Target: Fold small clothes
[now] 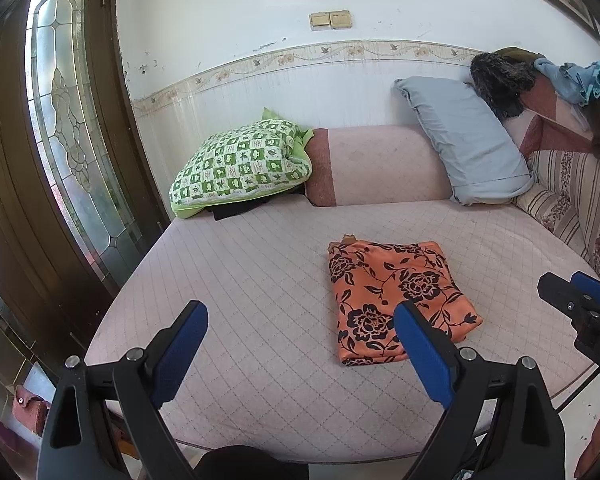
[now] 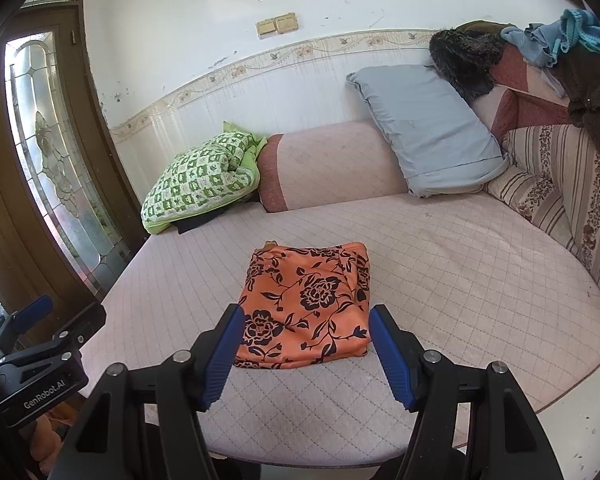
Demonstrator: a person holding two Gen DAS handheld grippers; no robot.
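Note:
An orange garment with a black flower print lies folded into a flat rectangle on the pink quilted sofa seat. It also shows in the right wrist view. My left gripper is open and empty, held above the seat's front edge, to the left of the garment. My right gripper is open and empty, hovering just in front of the garment's near edge. The right gripper shows at the right edge of the left wrist view; the left gripper shows at the left edge of the right wrist view.
A green checked cushion and a grey-blue pillow lean against the pink backrest. Dark and blue clothes hang over the striped floral armrest at the right. A wooden door with leaded glass stands at the left.

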